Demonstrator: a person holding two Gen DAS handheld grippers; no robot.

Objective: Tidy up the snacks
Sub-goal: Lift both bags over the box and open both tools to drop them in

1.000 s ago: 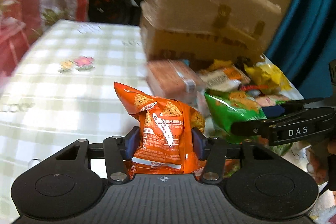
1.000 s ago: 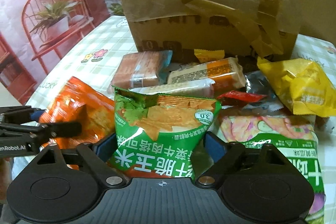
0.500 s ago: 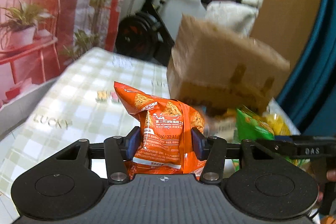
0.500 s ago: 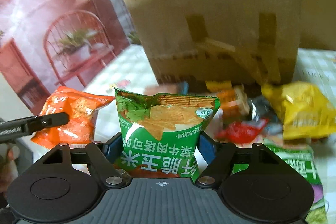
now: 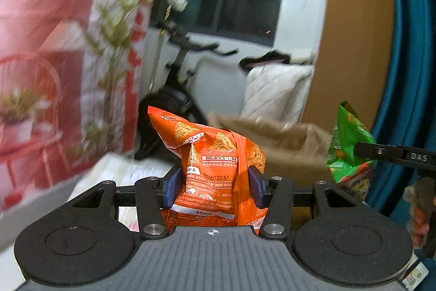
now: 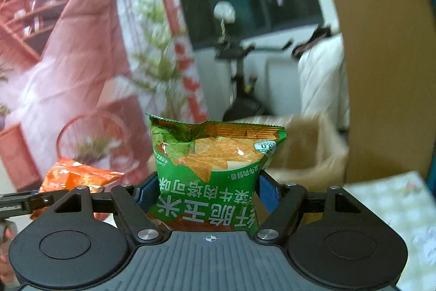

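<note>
My left gripper [image 5: 214, 188] is shut on an orange chip bag [image 5: 215, 162] and holds it high in the air. My right gripper [image 6: 203, 194] is shut on a green chip bag [image 6: 215, 168], also raised. The green bag also shows at the right of the left wrist view [image 5: 347, 149], and the orange bag at the left of the right wrist view [image 6: 79, 177]. The brown cardboard box [image 5: 286, 143] lies ahead and below both grippers, its open top blurred [image 6: 308, 152]. The other snacks on the table are out of view.
The checked tablecloth [image 6: 395, 212] shows at lower right and its edge [image 5: 120, 168] at lower left. An exercise bike [image 5: 174, 89], a white quilted cushion [image 5: 275, 92], a red printed backdrop [image 6: 68, 59] and a blue curtain [image 5: 408, 45] stand behind the table.
Both grippers have risen and tilted up with their bags. The snack pile has dropped out of view and the box now sits low in both views.
</note>
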